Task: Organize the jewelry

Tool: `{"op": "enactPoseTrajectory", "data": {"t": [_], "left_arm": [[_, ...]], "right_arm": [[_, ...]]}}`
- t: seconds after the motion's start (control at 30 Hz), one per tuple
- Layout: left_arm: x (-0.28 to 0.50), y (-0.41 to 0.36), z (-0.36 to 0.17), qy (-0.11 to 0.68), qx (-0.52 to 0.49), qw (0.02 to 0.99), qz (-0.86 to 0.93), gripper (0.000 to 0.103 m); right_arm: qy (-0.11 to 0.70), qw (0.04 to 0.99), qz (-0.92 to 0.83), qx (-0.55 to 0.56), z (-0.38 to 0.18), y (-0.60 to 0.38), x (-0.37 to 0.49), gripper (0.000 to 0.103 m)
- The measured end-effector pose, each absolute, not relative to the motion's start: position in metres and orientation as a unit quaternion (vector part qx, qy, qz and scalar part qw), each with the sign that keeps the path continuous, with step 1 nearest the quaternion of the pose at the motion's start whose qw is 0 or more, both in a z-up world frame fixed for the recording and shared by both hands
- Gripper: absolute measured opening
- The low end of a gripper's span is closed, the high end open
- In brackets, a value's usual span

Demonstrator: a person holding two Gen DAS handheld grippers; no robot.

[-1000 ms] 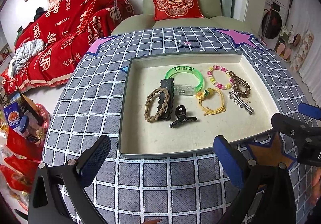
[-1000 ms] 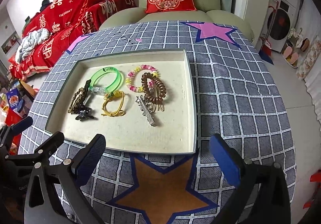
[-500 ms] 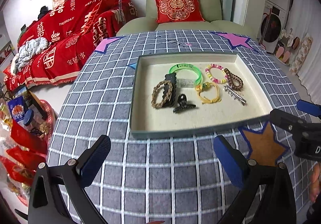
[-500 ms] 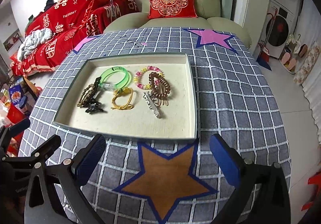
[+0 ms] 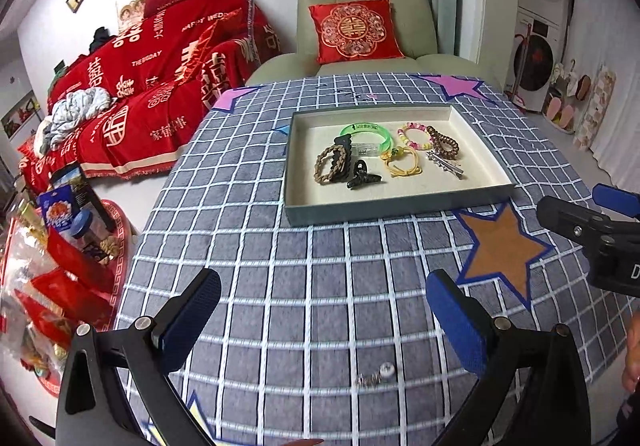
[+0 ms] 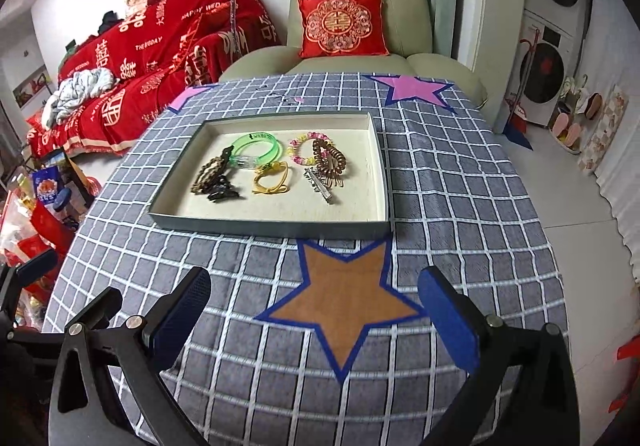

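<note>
A shallow grey tray (image 5: pixel 394 205) (image 6: pixel 272 224) on the checked tablecloth holds several pieces: a green bangle (image 5: pixel 366 138) (image 6: pixel 258 150), a bead bracelet (image 5: pixel 412 136), a brown coil tie (image 5: pixel 442 142), a yellow cord (image 5: pixel 402 162), a braided band (image 5: pixel 330 164), a black claw clip (image 5: pixel 362 176) and a silver clip (image 5: pixel 446 165). A small silver earring with a pearl (image 5: pixel 376 375) lies on the cloth between my left gripper's fingers. My left gripper (image 5: pixel 320 320) is open and empty, well short of the tray. My right gripper (image 6: pixel 314 320) is open and empty over the orange star (image 6: pixel 346 296).
A green armchair with a red cushion (image 6: pixel 342 26) stands behind the table. A red-covered sofa (image 5: pixel 160 78) is at the left, with bags and boxes (image 5: pixel 60 238) on the floor. The table's right edge (image 6: pixel 556 258) drops to the floor.
Both grippers have pulled back from the tray toward the table's near edge. The tray looks smaller and farther off. The earring has come into the left wrist view.
</note>
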State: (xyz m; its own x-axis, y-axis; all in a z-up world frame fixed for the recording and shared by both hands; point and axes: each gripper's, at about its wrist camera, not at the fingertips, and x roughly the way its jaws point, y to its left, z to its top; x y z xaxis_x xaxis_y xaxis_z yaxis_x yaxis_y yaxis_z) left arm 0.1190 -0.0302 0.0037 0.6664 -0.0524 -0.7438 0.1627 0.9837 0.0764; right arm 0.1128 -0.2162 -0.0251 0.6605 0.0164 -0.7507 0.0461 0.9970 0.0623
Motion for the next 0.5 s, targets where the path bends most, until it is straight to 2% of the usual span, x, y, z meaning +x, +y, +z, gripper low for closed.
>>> {"op": "enactPoseTrajectory", "data": {"t": [0.5], "left_arm": [[0.057, -0.016, 0.011, 0.383, 0.056, 0.921, -0.046, 0.103]], "right_arm": [[0.373, 0.927, -0.030, 0.015, -0.015, -0.210, 0.030, 0.103]]}}
